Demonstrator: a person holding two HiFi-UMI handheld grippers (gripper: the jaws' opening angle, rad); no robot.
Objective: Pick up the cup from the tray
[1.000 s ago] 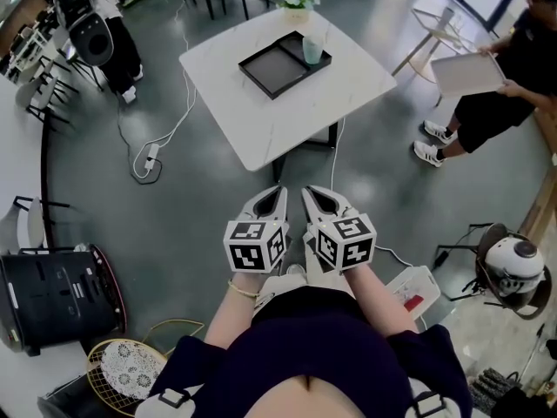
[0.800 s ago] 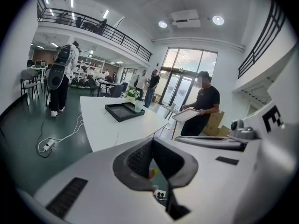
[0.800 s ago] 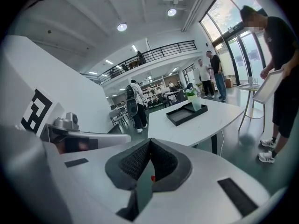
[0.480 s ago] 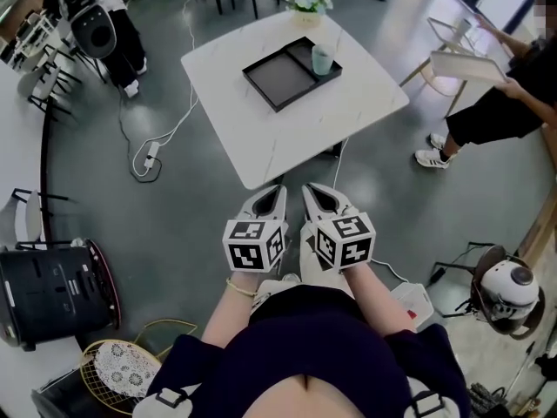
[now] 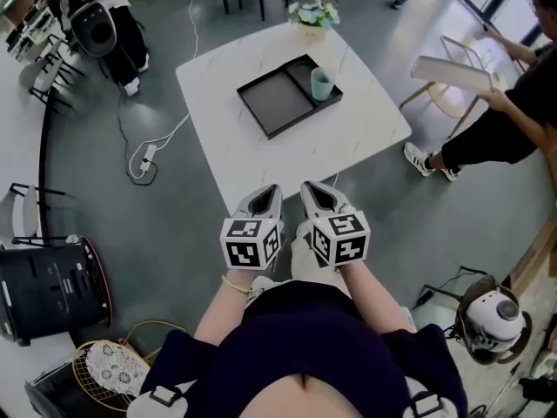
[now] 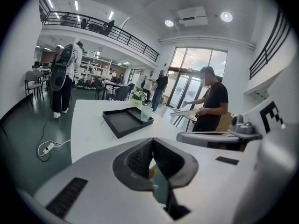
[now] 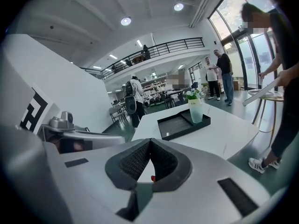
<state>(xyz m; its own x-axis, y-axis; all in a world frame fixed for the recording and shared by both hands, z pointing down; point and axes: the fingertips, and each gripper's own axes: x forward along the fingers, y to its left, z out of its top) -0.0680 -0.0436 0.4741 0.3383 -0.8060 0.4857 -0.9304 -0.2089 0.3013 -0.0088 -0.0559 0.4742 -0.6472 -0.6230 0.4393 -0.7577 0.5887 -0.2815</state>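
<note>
A pale green cup stands upright in the right-hand part of a black tray on a white square table. The same cup shows far ahead in the left gripper view, and the cup stands in the tray in the right gripper view. Both grippers hover side by side just short of the table's near edge. My left gripper is shut and holds nothing. My right gripper is shut and empty too. Their tips meet in both gripper views.
A small flower pot sits at the table's far edge. A person in black stands right of the table holding a white board. Cables and a power strip lie on the floor to the left, a black case further left.
The table, tray and cup have drawn nearer and lower in the head view as the person walked forward. Both grippers stay shut, side by side.
</note>
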